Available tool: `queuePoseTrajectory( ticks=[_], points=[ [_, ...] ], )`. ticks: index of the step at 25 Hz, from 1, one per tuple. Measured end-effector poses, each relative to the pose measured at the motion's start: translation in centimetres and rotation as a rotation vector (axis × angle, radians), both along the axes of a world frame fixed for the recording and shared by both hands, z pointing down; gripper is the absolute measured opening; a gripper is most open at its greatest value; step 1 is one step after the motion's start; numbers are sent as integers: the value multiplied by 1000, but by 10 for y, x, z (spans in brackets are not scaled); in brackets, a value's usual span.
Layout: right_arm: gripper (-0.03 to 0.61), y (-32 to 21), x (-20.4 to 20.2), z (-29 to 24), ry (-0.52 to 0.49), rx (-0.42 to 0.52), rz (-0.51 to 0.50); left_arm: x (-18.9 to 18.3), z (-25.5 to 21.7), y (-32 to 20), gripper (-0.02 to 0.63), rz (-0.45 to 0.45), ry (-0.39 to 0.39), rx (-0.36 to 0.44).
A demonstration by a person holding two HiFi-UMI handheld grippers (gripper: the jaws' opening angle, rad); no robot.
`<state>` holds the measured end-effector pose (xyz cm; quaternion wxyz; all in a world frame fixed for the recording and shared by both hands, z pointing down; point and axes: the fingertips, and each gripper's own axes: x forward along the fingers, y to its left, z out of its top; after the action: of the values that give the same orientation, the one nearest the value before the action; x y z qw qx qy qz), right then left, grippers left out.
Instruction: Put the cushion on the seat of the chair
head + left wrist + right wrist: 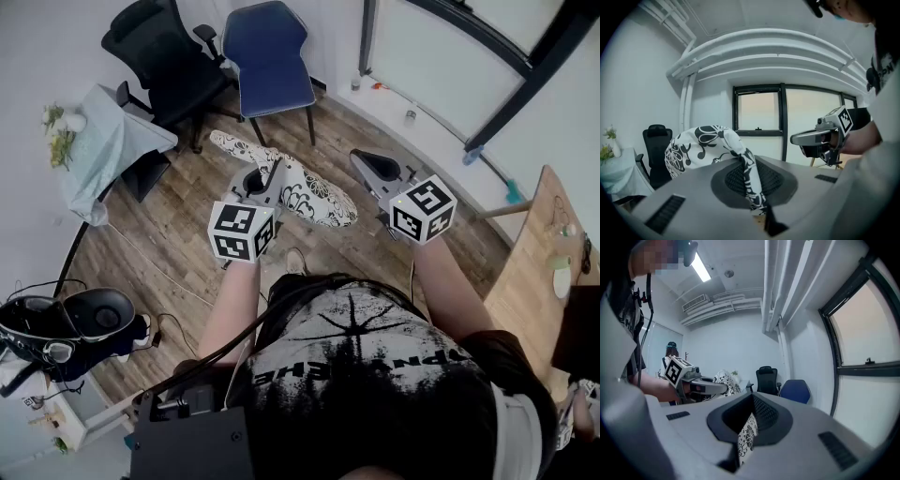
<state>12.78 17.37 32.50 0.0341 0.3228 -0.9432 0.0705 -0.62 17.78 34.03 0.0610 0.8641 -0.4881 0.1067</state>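
Observation:
A white cushion (309,192) with a black flower print hangs in the air between my two grippers, over the wooden floor. My left gripper (265,183) is shut on its left edge; in the left gripper view the fabric (750,183) runs down between the jaws of the left gripper (752,187) and the cushion's bulk (701,143) bulges to the left. My right gripper (745,437) is shut on a corner of the cushion (749,430). The blue chair (272,66) stands beyond the cushion with its seat bare, also seen as the blue chair (796,391) ahead of the right gripper (367,167).
A black office chair (159,52) stands left of the blue one. A small cloth-covered table (108,141) with flowers is at the left. A wooden table (534,262) is at the right, and black gear (84,319) lies on the floor at lower left.

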Motion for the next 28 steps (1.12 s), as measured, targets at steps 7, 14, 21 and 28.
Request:
queuePoseTrajectory(
  ticks=[7, 14, 21, 28],
  points=[
    [17, 1, -2, 1, 3, 3, -4, 1, 0, 0, 21, 6, 6, 0],
    [18, 4, -4, 3, -8, -7, -7, 1, 2, 2, 21, 10, 7, -5],
    [18, 4, -2, 4, -25, -11, -7, 2, 3, 0, 21, 13, 5, -11],
    [18, 2, -3, 5, -21, 1, 1, 3, 3, -2, 21, 21, 4, -17]
  ],
)
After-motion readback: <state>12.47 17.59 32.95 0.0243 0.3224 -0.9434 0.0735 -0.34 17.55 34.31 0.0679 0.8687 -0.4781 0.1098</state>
